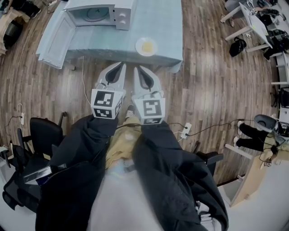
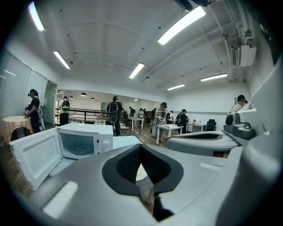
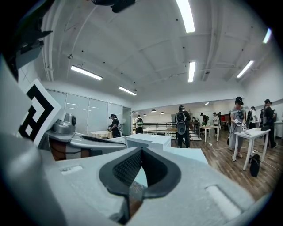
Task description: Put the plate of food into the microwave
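A white plate [image 1: 146, 46] with yellow food sits near the front edge of a table under a light blue cloth [image 1: 167, 27]. The white microwave [image 1: 101, 13] stands at the table's back left, its door [image 1: 56, 40] swung wide open and the cavity empty. My left gripper [image 1: 122, 65] and right gripper [image 1: 136, 68] hang side by side over the wooden floor, short of the table, both shut and empty. In the left gripper view the microwave [image 2: 82, 141] is ahead on the left and the plate [image 2: 140, 173] shows below the closed tips [image 2: 140, 146]. The right gripper [image 3: 141, 149] faces the table [image 3: 190, 155].
Black office chairs [image 1: 43, 133] stand at my left and a power strip [image 1: 185, 131] with cables lies on the floor at my right. White desks [image 1: 253, 22] and a dark bag [image 1: 237, 46] are at the far right. Several people stand in the background [image 2: 114, 114].
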Available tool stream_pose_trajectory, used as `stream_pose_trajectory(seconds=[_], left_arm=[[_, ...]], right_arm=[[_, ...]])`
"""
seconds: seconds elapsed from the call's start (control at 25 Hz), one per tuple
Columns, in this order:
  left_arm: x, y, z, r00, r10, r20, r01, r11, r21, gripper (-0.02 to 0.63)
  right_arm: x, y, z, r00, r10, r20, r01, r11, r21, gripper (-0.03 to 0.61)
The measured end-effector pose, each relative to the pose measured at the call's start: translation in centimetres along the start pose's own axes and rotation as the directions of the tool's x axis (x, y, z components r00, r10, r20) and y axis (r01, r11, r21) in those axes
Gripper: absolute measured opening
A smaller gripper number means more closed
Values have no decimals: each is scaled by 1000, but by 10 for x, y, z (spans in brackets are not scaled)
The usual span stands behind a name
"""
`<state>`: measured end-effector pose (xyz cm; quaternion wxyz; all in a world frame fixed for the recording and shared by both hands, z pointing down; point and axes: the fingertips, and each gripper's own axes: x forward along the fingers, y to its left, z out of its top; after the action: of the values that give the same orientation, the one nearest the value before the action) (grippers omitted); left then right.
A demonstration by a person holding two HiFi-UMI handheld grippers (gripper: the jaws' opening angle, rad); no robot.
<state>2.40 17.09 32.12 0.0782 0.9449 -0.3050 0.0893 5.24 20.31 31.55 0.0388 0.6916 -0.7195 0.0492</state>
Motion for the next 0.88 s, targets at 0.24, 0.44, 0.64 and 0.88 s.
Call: stream_pose_trajectory(seconds=[0.24,0.44,0.64,0.88], left_arm=[[25,-1,-3,1000,1,-19,-1,1000,1,-3],[35,-4,-4,1000,-3,-31,3,1000,4,-3],[44,1,-16,998,-3,-64,1,1000,-20,-3],[77,2,-12,995,-67,-69,66,998,-20,-3]], right_arm=[[17,-14,-12,998,54,-33,-53,998,33,-2],[22,-17,-18,995,83,-50,-81,996,48,-2],[27,-19,-31,993,86,-82,-81,995,63,-2],[47,-43,-33,995,30,-99,-24,998,61,-2]])
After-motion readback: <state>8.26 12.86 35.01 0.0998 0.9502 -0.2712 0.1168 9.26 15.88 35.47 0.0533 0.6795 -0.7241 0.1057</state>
